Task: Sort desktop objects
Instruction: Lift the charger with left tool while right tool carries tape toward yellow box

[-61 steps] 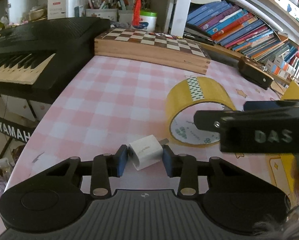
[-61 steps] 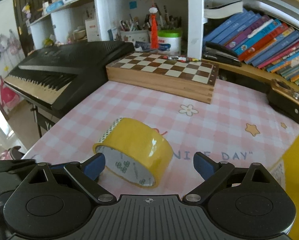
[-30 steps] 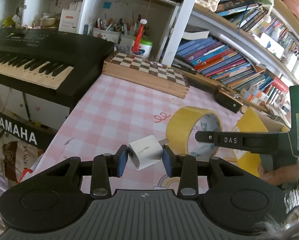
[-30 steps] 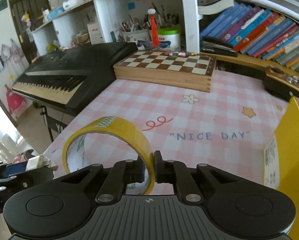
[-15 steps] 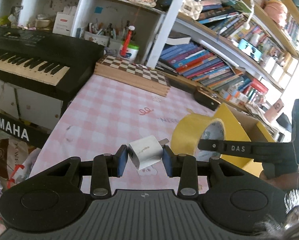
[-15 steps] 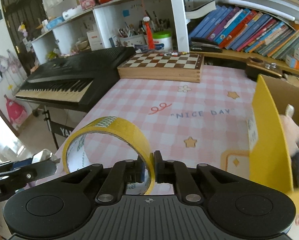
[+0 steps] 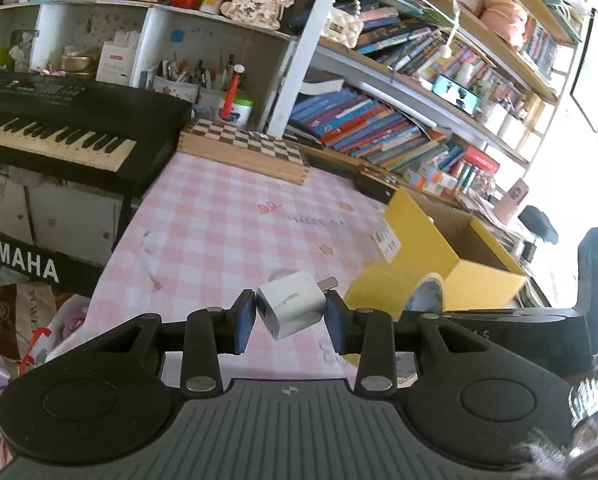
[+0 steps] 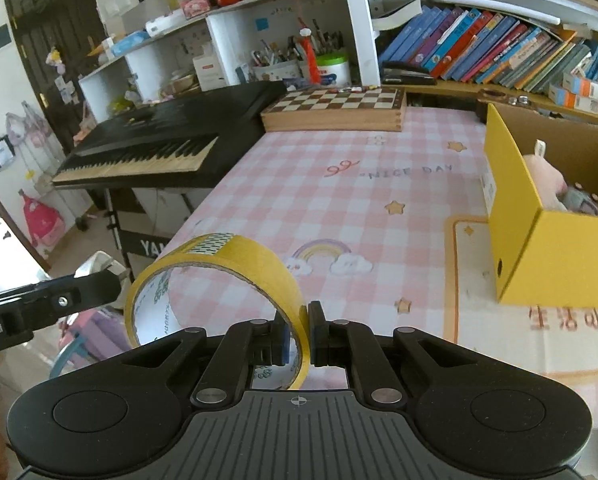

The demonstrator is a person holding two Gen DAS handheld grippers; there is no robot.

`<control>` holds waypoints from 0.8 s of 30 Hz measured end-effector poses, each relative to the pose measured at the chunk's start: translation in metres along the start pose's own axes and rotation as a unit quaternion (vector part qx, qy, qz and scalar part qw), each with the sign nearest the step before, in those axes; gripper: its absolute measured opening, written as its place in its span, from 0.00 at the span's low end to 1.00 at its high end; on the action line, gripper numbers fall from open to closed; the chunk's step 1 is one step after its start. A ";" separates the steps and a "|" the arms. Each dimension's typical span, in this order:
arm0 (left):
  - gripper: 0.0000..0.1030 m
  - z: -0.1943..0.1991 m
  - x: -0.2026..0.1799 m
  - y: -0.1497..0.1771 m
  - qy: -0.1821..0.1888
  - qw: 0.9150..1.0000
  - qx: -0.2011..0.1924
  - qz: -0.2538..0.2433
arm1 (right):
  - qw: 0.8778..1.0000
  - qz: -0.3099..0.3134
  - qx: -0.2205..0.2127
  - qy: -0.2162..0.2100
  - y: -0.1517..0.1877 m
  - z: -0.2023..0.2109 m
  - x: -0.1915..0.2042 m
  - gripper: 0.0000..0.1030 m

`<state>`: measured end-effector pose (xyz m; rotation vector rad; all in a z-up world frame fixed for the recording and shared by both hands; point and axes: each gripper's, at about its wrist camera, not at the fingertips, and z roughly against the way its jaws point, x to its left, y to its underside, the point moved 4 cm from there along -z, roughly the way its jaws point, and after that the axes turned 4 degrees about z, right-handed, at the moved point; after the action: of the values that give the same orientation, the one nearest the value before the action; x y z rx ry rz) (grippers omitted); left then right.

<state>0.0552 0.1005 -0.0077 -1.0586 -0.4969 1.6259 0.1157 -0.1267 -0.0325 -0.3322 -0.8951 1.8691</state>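
Note:
My left gripper [image 7: 291, 312] is shut on a small white charger plug [image 7: 291, 305], held in the air above the pink checked tablecloth [image 7: 227, 232]. My right gripper [image 8: 303, 332] is shut on the wall of a yellow tape roll [image 8: 219, 268], one pad inside the ring and one outside. The tape roll [image 7: 383, 292] also shows in the left wrist view, just right of the plug, with the right gripper's black body [image 7: 519, 332] behind it. A yellow cardboard box [image 8: 539, 216] stands open at the right of the table; in the left wrist view the box [image 7: 431, 240] lies beyond the tape.
A pink plush toy [image 8: 547, 180] lies inside the box. A wooden chessboard [image 8: 335, 110] sits at the table's far edge, a black keyboard [image 8: 159, 148] stands to the left. Bookshelves [image 7: 399, 128] run along the back. Bags [image 7: 27, 320] lie on the floor, left.
Both grippers have lifted and moved right toward the yellow box, each keeping its object. The box now shows fully in both views, with the plush toy inside it.

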 end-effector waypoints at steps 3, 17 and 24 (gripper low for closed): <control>0.34 0.009 -0.003 0.010 0.010 1.000 0.009 -0.006 | 1.000 -0.009 -0.007 0.006 0.012 0.014 0.005 0.09; 0.34 0.026 -0.050 0.045 0.095 0.991 0.054 -0.077 | 0.994 -0.089 -0.017 0.067 0.077 0.066 -0.010 0.09; 0.34 0.020 -0.076 0.058 0.135 0.982 0.079 -0.103 | 0.986 -0.129 -0.020 0.103 0.097 0.085 -0.026 0.09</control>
<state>0.0083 0.0150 -0.0129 -1.0507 -0.2814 1.2937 0.0137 -0.2089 -0.0467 -0.4062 -0.7941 1.5507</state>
